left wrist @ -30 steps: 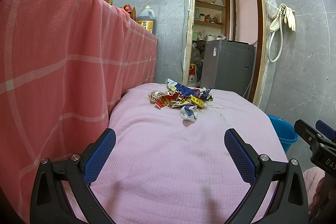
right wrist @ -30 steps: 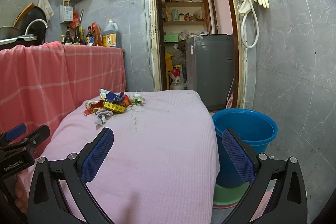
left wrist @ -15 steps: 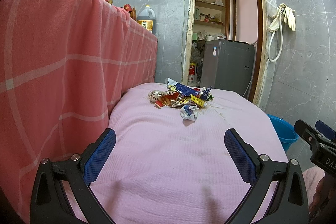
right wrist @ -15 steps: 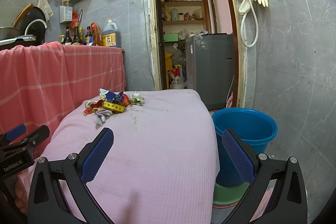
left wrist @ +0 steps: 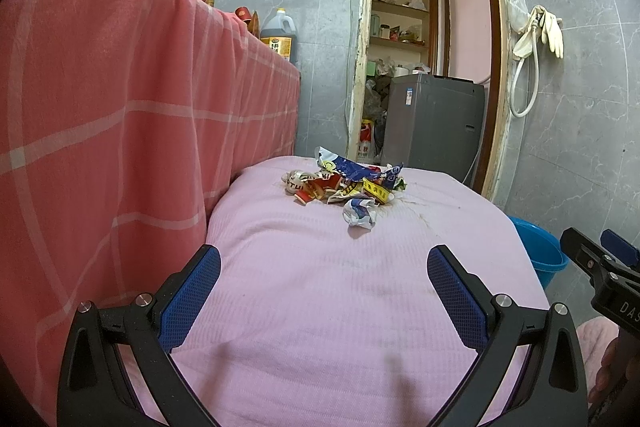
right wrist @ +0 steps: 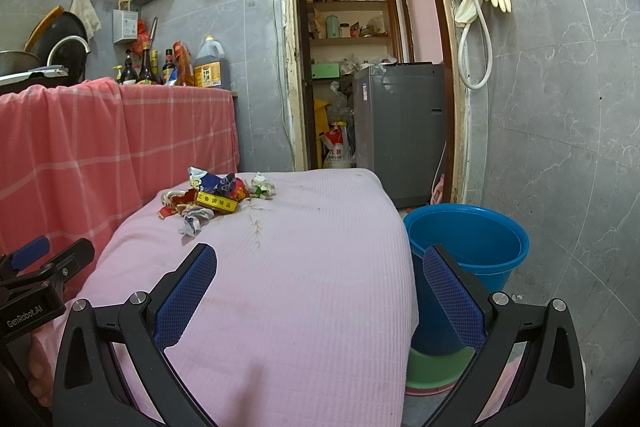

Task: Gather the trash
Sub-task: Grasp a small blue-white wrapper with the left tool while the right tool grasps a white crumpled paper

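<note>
A heap of crumpled wrappers (left wrist: 344,183) (right wrist: 208,193) lies on the far part of a table under a pink cloth (left wrist: 340,287) (right wrist: 304,267). A white and blue crumpled wrapper (left wrist: 360,213) (right wrist: 194,221) sits nearest to me, and a small white and green scrap (right wrist: 262,187) lies at the heap's right. My left gripper (left wrist: 324,269) hovers open over the near part of the cloth, well short of the heap. My right gripper (right wrist: 320,267) is open too, near the table's right edge. A blue bucket (right wrist: 468,247) (left wrist: 538,251) stands on the floor right of the table.
A counter draped in a red checked cloth (left wrist: 120,127) (right wrist: 120,139) rises along the left, with bottles (right wrist: 168,67) on top. Behind the table a doorway opens onto a grey washing machine (right wrist: 400,131). Under the bucket sits a green basin (right wrist: 436,367). Grey tiled wall on the right.
</note>
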